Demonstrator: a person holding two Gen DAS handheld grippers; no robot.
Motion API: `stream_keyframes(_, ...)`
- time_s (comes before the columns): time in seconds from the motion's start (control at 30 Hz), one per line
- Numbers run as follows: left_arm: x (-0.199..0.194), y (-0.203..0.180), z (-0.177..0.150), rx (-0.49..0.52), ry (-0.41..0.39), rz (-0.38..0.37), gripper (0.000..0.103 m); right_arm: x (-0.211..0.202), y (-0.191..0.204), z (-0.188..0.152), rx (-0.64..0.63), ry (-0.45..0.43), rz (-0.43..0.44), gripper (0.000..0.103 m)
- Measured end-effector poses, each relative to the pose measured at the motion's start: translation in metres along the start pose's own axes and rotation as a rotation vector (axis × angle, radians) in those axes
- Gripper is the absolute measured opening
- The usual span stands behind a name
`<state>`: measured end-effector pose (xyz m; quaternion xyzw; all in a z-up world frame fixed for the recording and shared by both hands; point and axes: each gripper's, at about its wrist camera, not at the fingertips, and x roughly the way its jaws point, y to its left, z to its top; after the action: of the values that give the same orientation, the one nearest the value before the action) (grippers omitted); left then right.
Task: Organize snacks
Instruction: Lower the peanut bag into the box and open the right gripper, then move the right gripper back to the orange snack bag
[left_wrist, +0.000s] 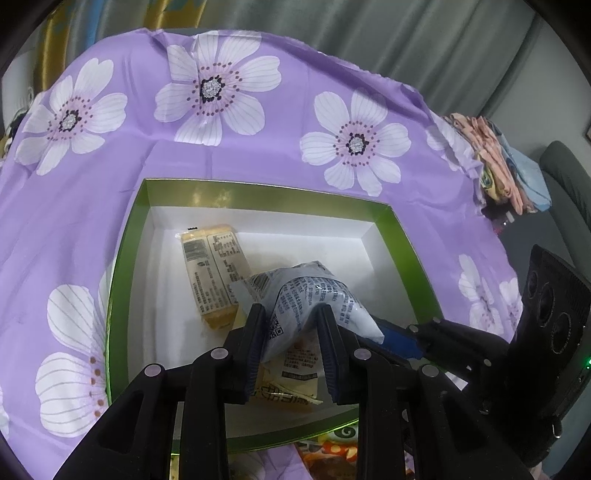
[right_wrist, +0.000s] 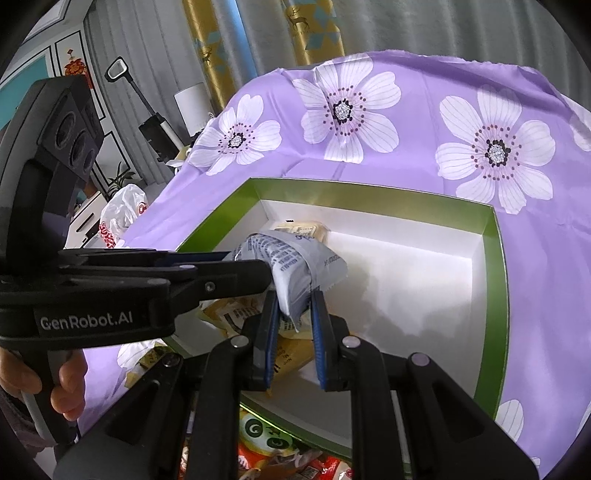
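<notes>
Both hand-held grippers are clamped on one grey packet (left_wrist: 314, 295), held above the open box (left_wrist: 258, 194).

Left wrist view: the left hand-held gripper (left_wrist: 291, 317) occupies the lower centre, its jaws closed on the packet's lower end. The right hand-held gripper (left_wrist: 417, 330) enters from the right edge and meets the packet's right side; its jaws cannot be read here. Beneath, on the white floor of the box, a yellow bar (left_wrist: 210, 269) lies at centre left with its printed back upward. A second yellow snack (left_wrist: 291, 376) lies under the packet at lower centre. Folded cloths (left_wrist: 495, 162) show at the upper right edge of the purple flowered cloth (left_wrist: 280, 147) that covers the bench.

Right wrist view: the right hand-held gripper (right_wrist: 293, 299) at lower centre is closed on the packet (right_wrist: 291, 262), with little gap between its blue pads. The left hand-held gripper (right_wrist: 266, 267) reaches in from the left, seen side-on, its tip against the packet. Only this view shows a hand (right_wrist: 55, 384) at the lower left on that gripper's handle, a white plastic bag (right_wrist: 122, 214) at middle left, and red snack packs (right_wrist: 295, 458) at the bottom edge, outside the box (right_wrist: 369, 188). Yellow snacks (right_wrist: 236, 314) lie under the left gripper.
</notes>
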<state>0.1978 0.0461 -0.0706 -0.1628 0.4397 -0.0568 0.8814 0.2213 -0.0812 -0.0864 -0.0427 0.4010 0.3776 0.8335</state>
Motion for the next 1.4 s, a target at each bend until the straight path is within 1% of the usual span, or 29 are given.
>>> stream_keyframes(0.4, -0.003, -0.002, 0.0, -0.001, -0.011, 0.036, 0.028, -0.002, 0.001, 0.0, 0.009, 0.012, -0.013, 0.021)
stream_keyframes(0.43, -0.003, -0.002, -0.001, 0.0, -0.011, 0.04, 0.028, -0.002, 0.002, 0.0, 0.011, 0.014, -0.012, 0.022)
stream_keyframes(0.5, -0.005, -0.003, -0.001, 0.005, -0.013, 0.056, 0.03, -0.004, 0.003, 0.0, 0.01, 0.012, -0.012, 0.028)
stream_keyframes(0.53, -0.005, -0.003, -0.001, 0.007, -0.015, 0.064, 0.037, -0.005, 0.003, -0.001, 0.008, 0.009, -0.014, 0.03)
stream_keyframes(0.57, -0.006, -0.004, -0.001, 0.008, -0.016, 0.07, 0.048, -0.007, 0.003, -0.001, 0.008, 0.007, -0.015, 0.033)
stream_keyframes(0.6, -0.007, -0.005, -0.002, 0.009, -0.019, 0.074, 0.055, -0.008, 0.003, -0.001, 0.01, 0.005, -0.017, 0.036)
stream_keyframes(0.63, -0.008, -0.005, -0.002, 0.008, -0.024, 0.077, 0.066, -0.01, 0.003, 0.0, 0.012, 0.001, -0.018, 0.038)
stream_keyframes(0.67, -0.01, -0.005, -0.002, 0.008, -0.03, 0.08, 0.07, -0.012, 0.004, -0.001, 0.012, -0.001, -0.022, 0.042)
stream_keyframes(0.8, -0.017, -0.009, -0.002, 0.019, -0.045, 0.099, 0.073, -0.019, 0.004, -0.003, 0.015, -0.008, -0.027, 0.046)
stream_keyframes(0.83, -0.02, -0.011, -0.002, 0.024, -0.05, 0.103, 0.077, -0.021, 0.005, -0.004, 0.014, -0.009, -0.029, 0.046)
stream_keyframes(0.87, -0.022, -0.011, -0.002, 0.028, -0.055, 0.107, 0.079, -0.023, 0.005, -0.004, 0.014, -0.01, -0.032, 0.048)
stream_keyframes(1.03, -0.035, -0.016, -0.004, 0.04, -0.082, 0.126, 0.081, -0.037, 0.007, -0.007, 0.022, -0.03, -0.041, 0.055)
stream_keyframes(1.13, -0.044, -0.018, -0.006, 0.044, -0.097, 0.129, 0.088, -0.049, 0.01, -0.009, 0.026, -0.049, -0.046, 0.061)
stream_keyframes(1.17, -0.047, -0.019, -0.007, 0.044, -0.104, 0.131, 0.088, -0.054, 0.011, -0.01, 0.023, -0.057, -0.05, 0.063)
stream_keyframes(1.27, -0.056, -0.022, -0.01, 0.047, -0.119, 0.136, 0.088, -0.065, 0.015, -0.012, 0.016, -0.071, -0.062, 0.064)
stream_keyframes(1.33, -0.063, -0.025, -0.013, 0.049, -0.128, 0.137, 0.088, -0.072, 0.018, -0.013, 0.018, -0.079, -0.066, 0.068)
stream_keyframes(1.4, -0.069, -0.029, -0.015, 0.055, -0.135, 0.141, 0.09, -0.081, 0.02, -0.016, 0.023, -0.092, -0.079, 0.08)
